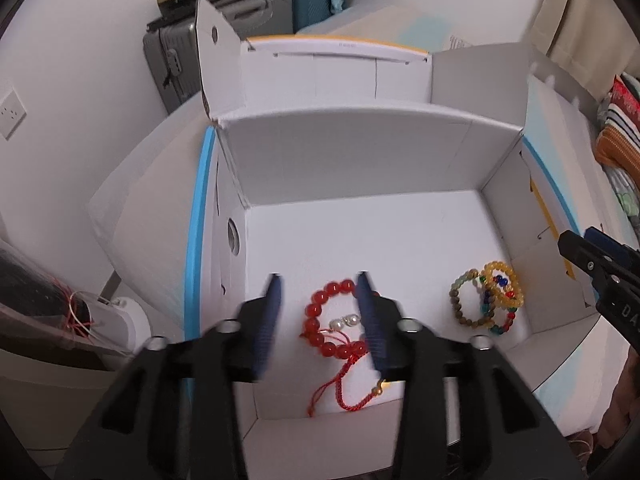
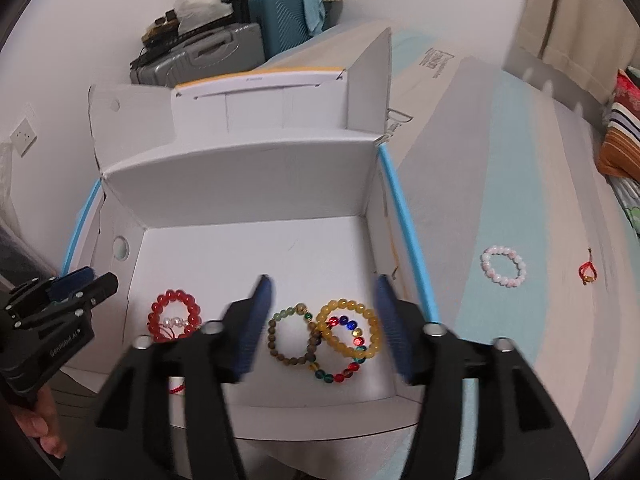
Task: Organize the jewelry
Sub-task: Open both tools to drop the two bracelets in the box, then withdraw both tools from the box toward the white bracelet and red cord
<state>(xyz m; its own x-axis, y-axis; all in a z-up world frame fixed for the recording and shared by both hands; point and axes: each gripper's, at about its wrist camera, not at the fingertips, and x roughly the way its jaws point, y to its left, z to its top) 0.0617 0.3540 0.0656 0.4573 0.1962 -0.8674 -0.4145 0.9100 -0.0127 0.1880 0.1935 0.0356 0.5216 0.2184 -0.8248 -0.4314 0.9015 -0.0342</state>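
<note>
A white cardboard box (image 1: 352,156) (image 2: 240,180) lies open on the bed. On its floor lies a red bead bracelet (image 1: 313,311) (image 2: 176,295) with a red cord and two pearls (image 1: 344,322). To its right, a yellow bracelet (image 1: 496,267) (image 2: 344,306), a brown-green one (image 1: 456,300) (image 2: 276,344) and a multicoloured one (image 1: 496,328) (image 2: 340,378) overlap. My left gripper (image 1: 319,278) (image 2: 92,280) hangs open over the red bracelet. My right gripper (image 2: 324,280) (image 1: 592,256) hangs open over the overlapping three. A pink-white bracelet (image 2: 486,260) and a small red charm (image 2: 587,272) lie on the sheet outside.
The box sits on a striped blue and white bed sheet (image 2: 520,200). Suitcases (image 2: 224,48) stand against the far wall. Striped cushions (image 2: 620,140) lie at the right edge. A white appliance (image 1: 120,312) stands left of the bed.
</note>
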